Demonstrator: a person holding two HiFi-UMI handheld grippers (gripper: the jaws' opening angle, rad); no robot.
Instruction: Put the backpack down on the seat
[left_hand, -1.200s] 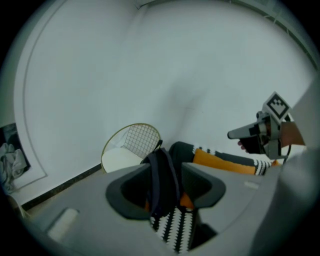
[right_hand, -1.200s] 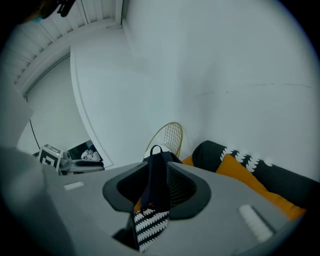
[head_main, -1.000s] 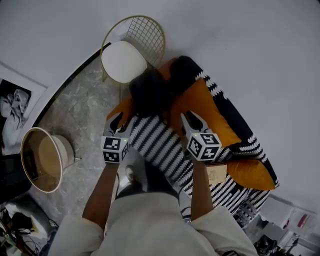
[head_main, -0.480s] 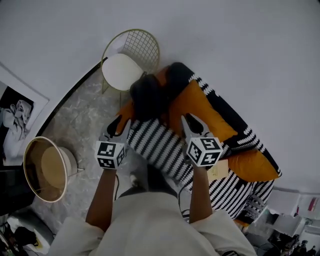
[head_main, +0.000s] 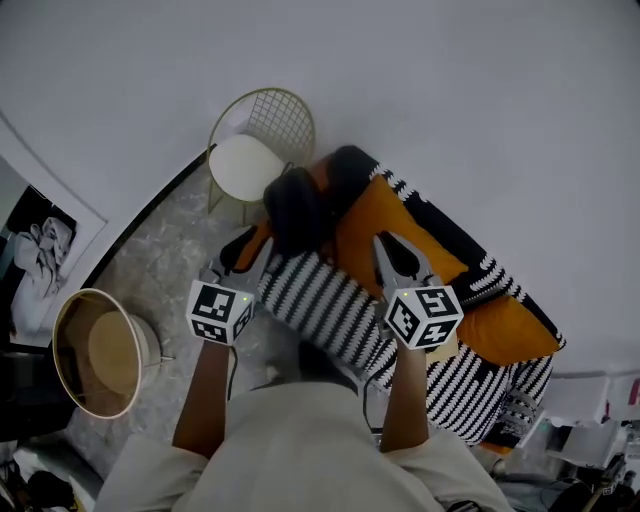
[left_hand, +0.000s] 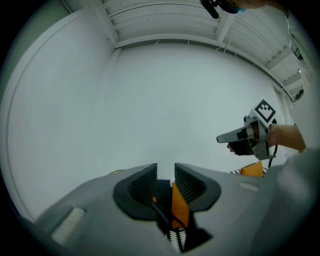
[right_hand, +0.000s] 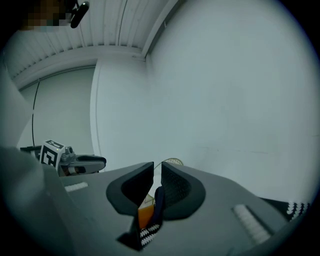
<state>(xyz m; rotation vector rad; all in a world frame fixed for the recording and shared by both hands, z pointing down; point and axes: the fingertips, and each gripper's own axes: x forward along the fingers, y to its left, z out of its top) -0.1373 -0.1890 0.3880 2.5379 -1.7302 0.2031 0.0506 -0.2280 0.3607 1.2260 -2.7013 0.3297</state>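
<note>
As the backpack (head_main: 295, 208) lies on the sofa (head_main: 392, 212), left gripper (head_main: 243, 248) and right gripper (head_main: 398, 252) hang nearby. Their empty jaws have just been narrowing.

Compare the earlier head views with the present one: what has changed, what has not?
The left tool and right tool have lifted away from the backpack; their jaws have just been closing, with nothing between them. The backpack still lies on the sofa, and the wire chair has not moved.

No legible text, label, brand, number or sign on anything in any view.
</note>
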